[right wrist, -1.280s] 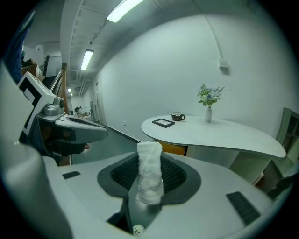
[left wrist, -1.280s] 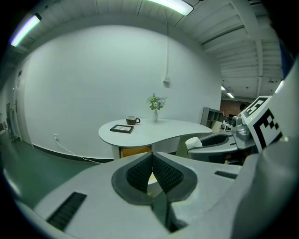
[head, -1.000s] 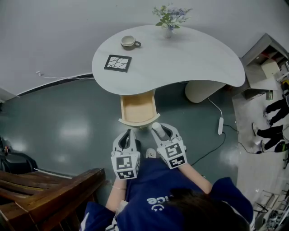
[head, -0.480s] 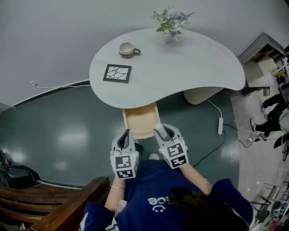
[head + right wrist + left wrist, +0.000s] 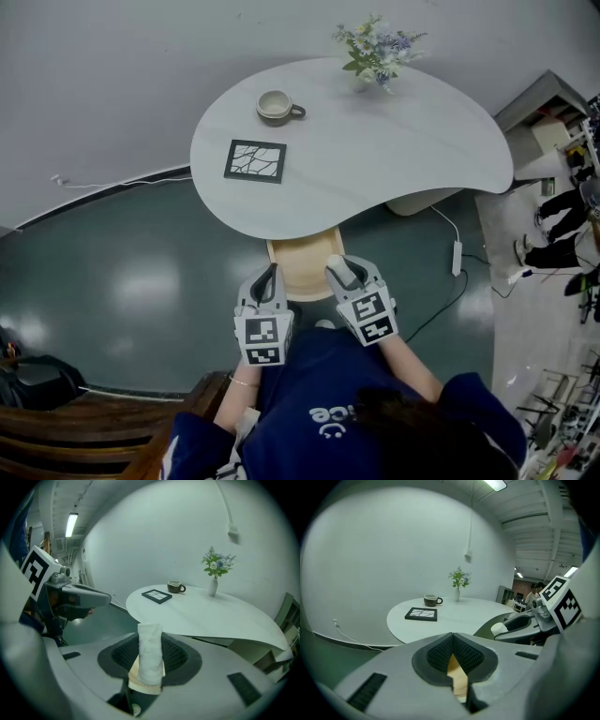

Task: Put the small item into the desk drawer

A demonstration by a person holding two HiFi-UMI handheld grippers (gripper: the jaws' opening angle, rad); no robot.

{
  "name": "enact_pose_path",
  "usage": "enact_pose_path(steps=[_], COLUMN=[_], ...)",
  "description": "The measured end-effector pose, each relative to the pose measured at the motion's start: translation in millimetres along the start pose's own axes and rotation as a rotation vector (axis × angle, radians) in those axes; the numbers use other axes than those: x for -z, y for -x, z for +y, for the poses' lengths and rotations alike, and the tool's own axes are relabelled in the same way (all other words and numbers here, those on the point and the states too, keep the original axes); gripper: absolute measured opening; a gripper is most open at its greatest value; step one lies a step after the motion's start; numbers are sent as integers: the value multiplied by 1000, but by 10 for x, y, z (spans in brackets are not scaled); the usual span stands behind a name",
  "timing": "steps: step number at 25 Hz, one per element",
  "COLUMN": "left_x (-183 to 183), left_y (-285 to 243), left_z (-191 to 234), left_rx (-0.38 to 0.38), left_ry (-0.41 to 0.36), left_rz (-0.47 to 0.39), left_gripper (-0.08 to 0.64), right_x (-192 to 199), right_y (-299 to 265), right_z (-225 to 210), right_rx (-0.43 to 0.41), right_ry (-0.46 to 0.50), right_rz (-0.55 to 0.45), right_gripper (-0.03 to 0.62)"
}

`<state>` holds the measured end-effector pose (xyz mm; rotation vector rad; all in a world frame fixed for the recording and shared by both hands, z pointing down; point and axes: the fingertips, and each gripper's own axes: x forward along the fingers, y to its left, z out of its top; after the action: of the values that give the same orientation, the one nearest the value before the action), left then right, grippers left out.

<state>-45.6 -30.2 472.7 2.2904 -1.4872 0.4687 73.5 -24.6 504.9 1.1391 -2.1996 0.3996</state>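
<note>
A light wooden drawer (image 5: 302, 261) stands pulled out from under the front edge of the white rounded desk (image 5: 403, 141). My right gripper (image 5: 337, 269) is shut on a small white rolled cloth (image 5: 150, 656), which stands upright between the pads. In the head view the cloth (image 5: 335, 263) hangs over the drawer's front right part. My left gripper (image 5: 270, 278) is beside it at the drawer's front left, shut and empty. In the left gripper view its tips (image 5: 453, 637) meet, and the drawer's wood (image 5: 457, 674) shows below them.
On the desk are a cup (image 5: 277, 107), a black-framed tile (image 5: 255, 160) and a vase of flowers (image 5: 377, 52). A power strip with its cable (image 5: 457, 259) lies on the floor to the right. Dark wooden furniture (image 5: 103, 436) is at the lower left. People (image 5: 562, 246) stand far right.
Both grippers have come forward toward the desk, so their tips now lie over the drawer's front part. The right gripper still holds the cloth and the left one is still shut.
</note>
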Motion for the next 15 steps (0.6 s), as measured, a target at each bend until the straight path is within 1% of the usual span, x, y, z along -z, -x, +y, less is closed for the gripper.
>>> enact_pose_path(steps=[5,9,15], left_x=[-36,-37,-1], left_y=[-123,-178,-224], left_z=[132,229,341], left_rx=[68,114,140], left_ry=[-21,-34,-30], left_rz=[14,29,56], left_gripper=[3,3,3], right_x=[-29,-32,-16], right_y=[-171,-241,-324], right_z=[43,39,36], right_rx=[22,62,85], right_ry=[-6,-34,-39], right_rz=[48,71,110], right_gripper=[143,143,143])
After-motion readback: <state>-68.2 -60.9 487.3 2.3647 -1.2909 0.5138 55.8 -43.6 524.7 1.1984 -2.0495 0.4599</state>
